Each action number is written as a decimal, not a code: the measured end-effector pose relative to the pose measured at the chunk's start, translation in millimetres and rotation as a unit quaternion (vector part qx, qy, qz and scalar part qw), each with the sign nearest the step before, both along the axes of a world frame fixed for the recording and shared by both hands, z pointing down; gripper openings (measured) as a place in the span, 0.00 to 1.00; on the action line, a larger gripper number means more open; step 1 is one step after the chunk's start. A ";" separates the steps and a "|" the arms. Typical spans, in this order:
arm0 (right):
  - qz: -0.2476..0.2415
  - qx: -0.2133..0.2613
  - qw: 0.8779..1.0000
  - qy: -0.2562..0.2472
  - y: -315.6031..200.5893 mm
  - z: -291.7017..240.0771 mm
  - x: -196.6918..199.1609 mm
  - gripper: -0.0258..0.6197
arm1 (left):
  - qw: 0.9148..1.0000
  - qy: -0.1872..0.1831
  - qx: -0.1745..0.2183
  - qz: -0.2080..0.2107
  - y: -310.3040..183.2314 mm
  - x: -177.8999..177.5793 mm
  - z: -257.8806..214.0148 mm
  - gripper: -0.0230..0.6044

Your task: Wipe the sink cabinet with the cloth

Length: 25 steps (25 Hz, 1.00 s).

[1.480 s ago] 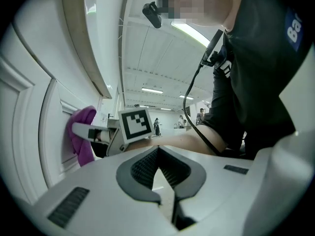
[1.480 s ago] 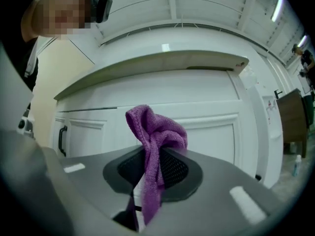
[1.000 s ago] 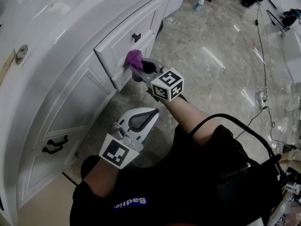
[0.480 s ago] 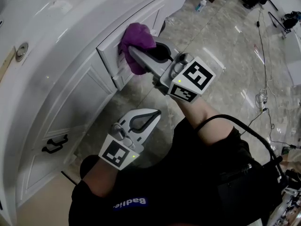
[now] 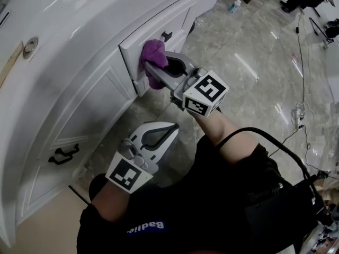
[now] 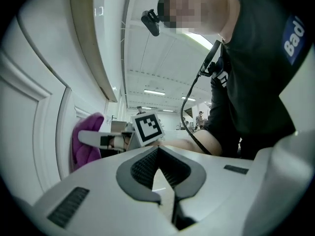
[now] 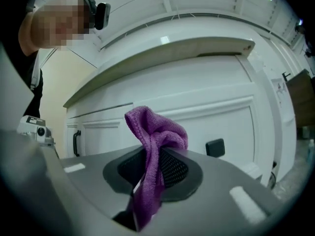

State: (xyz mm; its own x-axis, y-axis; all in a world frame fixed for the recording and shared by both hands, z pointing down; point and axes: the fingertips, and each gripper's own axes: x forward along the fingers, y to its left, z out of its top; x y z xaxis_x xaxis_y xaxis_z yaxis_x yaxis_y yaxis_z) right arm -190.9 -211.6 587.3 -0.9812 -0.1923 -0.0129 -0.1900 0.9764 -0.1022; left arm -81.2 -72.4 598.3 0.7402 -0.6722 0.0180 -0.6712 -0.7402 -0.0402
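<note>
The white sink cabinet (image 5: pixel 90 97) fills the left of the head view. It has a drawer with a black knob (image 5: pixel 167 35) and a door with a black handle (image 5: pixel 63 154). My right gripper (image 5: pixel 152 67) is shut on a purple cloth (image 5: pixel 153 57) and holds it against the left end of the drawer front. In the right gripper view the cloth (image 7: pixel 155 134) bunches above the right gripper (image 7: pixel 156 154) and hangs down between its jaws. My left gripper (image 5: pixel 172 127) is shut and holds nothing, low in front of the cabinet door. From the left gripper (image 6: pixel 157 149) the cloth (image 6: pixel 86 139) shows against the cabinet.
A white countertop (image 5: pixel 58 15) with a round metal fitting (image 5: pixel 30 46) overhangs the cabinet. Glossy marble floor (image 5: pixel 249 62) lies to the right, with cables (image 5: pixel 297 110) and a small bottle (image 5: pixel 233 6) on it. A black cable runs along the person's right arm.
The right gripper has carried the cloth up across the drawer front from its lower edge. The left gripper has stayed where it was.
</note>
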 end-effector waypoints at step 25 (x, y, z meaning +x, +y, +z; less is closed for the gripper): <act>-0.088 0.048 0.993 -0.058 39.7 -96.5 10.7 0.14 | 1.000 0.008 0.008 0.002 -1.0 1.4 -3.9 0.04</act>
State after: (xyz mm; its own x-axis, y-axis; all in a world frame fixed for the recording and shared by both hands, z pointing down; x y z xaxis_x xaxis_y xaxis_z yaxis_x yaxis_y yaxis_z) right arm -180.2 -171.9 490.8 -0.9904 -0.0112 -0.1381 -0.0088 0.9998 -0.0180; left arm -79.9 -73.3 594.4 0.7428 -0.6695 -0.0047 -0.6691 -0.7421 -0.0405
